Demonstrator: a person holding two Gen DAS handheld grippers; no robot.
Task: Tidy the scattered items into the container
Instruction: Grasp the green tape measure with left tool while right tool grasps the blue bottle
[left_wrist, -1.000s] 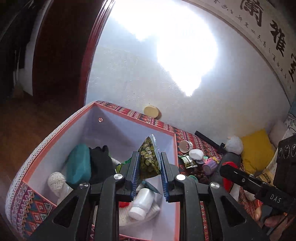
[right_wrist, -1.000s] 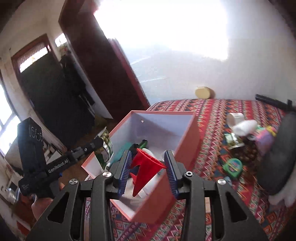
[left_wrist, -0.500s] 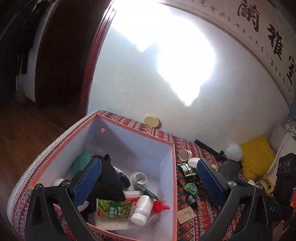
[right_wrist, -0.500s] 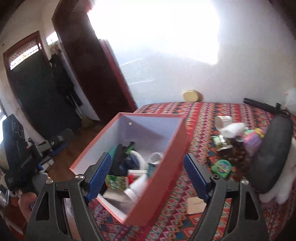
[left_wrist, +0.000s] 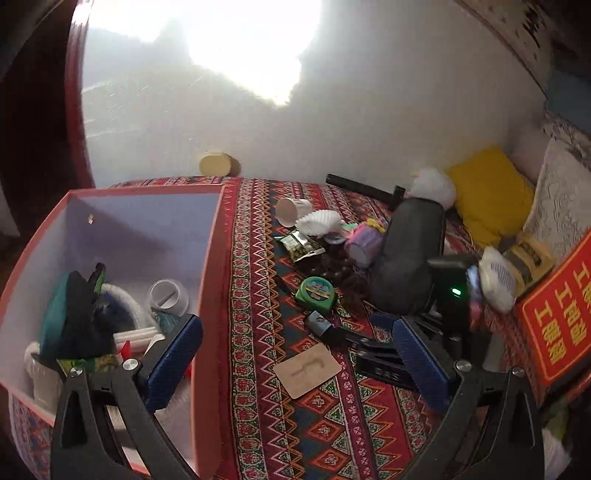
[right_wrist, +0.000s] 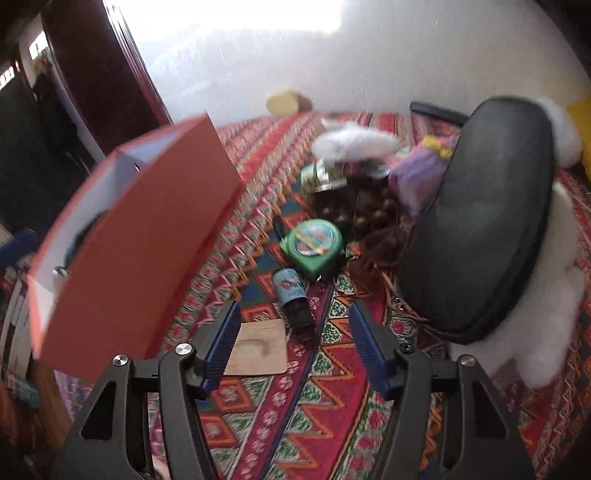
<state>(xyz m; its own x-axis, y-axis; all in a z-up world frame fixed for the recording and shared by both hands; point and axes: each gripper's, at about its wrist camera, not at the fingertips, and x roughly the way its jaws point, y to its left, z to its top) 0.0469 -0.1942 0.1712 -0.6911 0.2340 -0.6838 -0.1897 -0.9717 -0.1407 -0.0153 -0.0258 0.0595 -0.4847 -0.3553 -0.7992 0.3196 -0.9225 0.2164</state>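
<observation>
The left gripper (left_wrist: 295, 354) is standing spread wide with nothing between its pads, one finger hanging over the red box (left_wrist: 212, 280) at the left edge of the patterned cloth (left_wrist: 332, 435). The right gripper (right_wrist: 295, 343) is closing, half-spread, with the small dark bottle (right_wrist: 295, 299) lying just beyond its tips, untouched. The green tape measure (right_wrist: 314, 243) is lying beyond that bottle, and the tan card (right_wrist: 258, 349) is resting beside it, nearer the box.

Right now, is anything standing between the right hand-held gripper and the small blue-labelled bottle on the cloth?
Nothing visible does. The small bottle lies just ahead of the right hand-held gripper, whose jaws are closing with nothing between them. The wooden card lies beside the bottle, not across the way.
</observation>
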